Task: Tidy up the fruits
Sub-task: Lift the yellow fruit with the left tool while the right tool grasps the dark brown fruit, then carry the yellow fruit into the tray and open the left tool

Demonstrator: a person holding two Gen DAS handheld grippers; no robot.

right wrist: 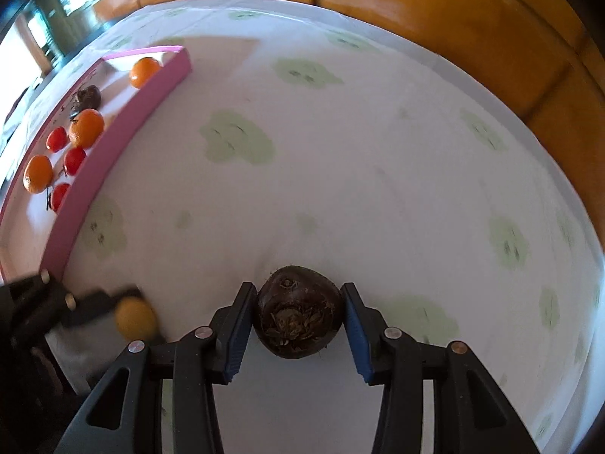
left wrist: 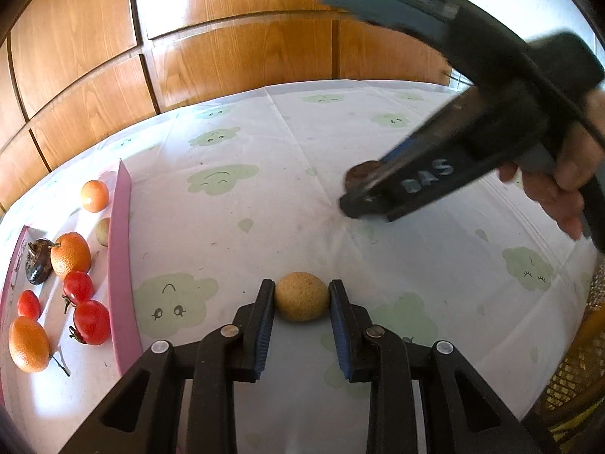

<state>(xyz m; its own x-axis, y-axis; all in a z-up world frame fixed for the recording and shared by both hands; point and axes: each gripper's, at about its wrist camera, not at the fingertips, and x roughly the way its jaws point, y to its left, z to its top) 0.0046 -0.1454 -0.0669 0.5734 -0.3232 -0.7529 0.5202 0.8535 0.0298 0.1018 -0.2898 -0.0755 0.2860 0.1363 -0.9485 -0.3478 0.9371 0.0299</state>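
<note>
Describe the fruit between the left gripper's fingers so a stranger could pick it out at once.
Start at the pink tray on the left of the cloud-print tablecloth, then look right, onto the bare cloth. There the left gripper brackets a small round tan fruit. It is speckled and matte, unlike the glossy oranges and red tomatoes in the tray and the dark brown fruit at the right gripper.

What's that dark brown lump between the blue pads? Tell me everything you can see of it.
The dark lump is a roundish, slightly lopsided fruit with a dull, deep brown-maroon skin. Its near face carries a rough patch of dry, flaky brownish scraps, and a small mark sits near its top. It lies between the right gripper jaws, over the white cloth printed with green clouds. The jaws flank it closely; whether they press it yet is unclear.
</note>
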